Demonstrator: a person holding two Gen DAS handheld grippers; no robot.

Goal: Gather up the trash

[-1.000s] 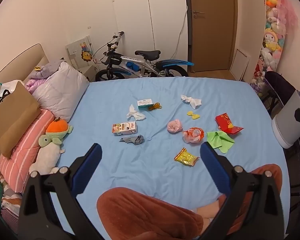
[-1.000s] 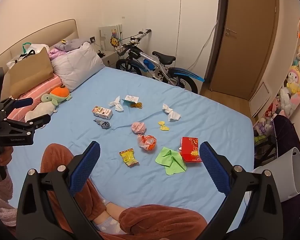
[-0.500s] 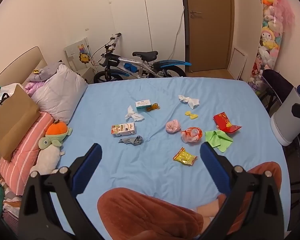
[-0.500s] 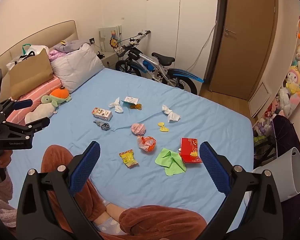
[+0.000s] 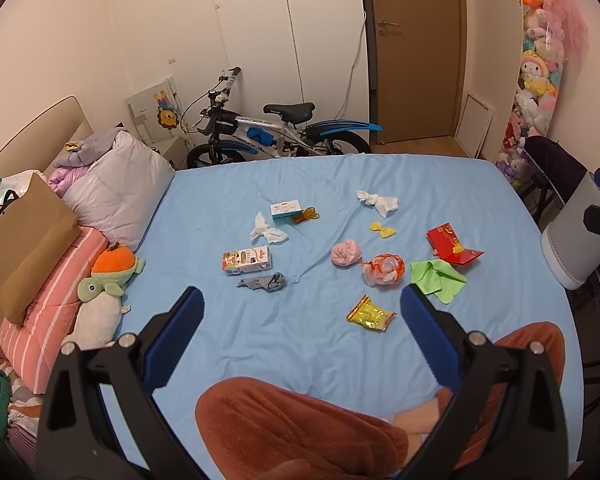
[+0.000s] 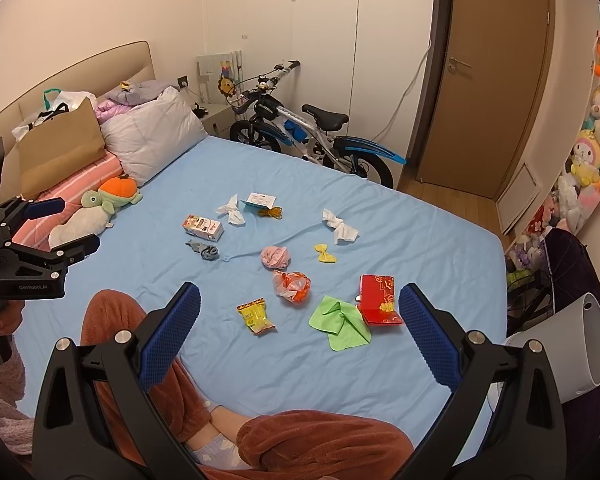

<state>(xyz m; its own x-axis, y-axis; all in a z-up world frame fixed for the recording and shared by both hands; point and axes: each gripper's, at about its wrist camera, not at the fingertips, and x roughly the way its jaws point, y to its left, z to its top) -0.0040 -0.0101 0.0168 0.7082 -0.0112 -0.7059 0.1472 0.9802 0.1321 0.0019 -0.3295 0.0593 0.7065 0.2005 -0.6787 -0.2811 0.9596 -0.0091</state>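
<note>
Several pieces of trash lie on the blue bed sheet [image 5: 300,344]: a yellow snack wrapper [image 5: 369,313] [image 6: 257,316], an orange-and-clear plastic wrapper [image 5: 382,269] [image 6: 291,286], two crumpled white tissues [image 5: 378,201] [image 5: 266,232], a small drink carton [image 5: 246,261] [image 6: 202,226], a red envelope [image 5: 452,246] [image 6: 380,299]. My left gripper [image 5: 298,328] is open and empty, held above the near part of the bed. My right gripper [image 6: 298,328] is open and empty too. The left gripper also shows in the right wrist view [image 6: 56,224].
A green cloth [image 5: 438,280], pink rolled sock [image 5: 345,253], grey sock [image 5: 265,282], yellow bow [image 5: 383,230] and small box [image 5: 286,210] also lie there. Pillows, a turtle plush [image 5: 108,276] and a paper bag [image 5: 24,236] sit left. A bicycle [image 5: 276,132] stands beyond. My knees [image 5: 300,424] are in front.
Both views shifted slightly; the left view tilted a little, so the items sit marginally lower. Both grippers stay open and nothing on the bed moved.
</note>
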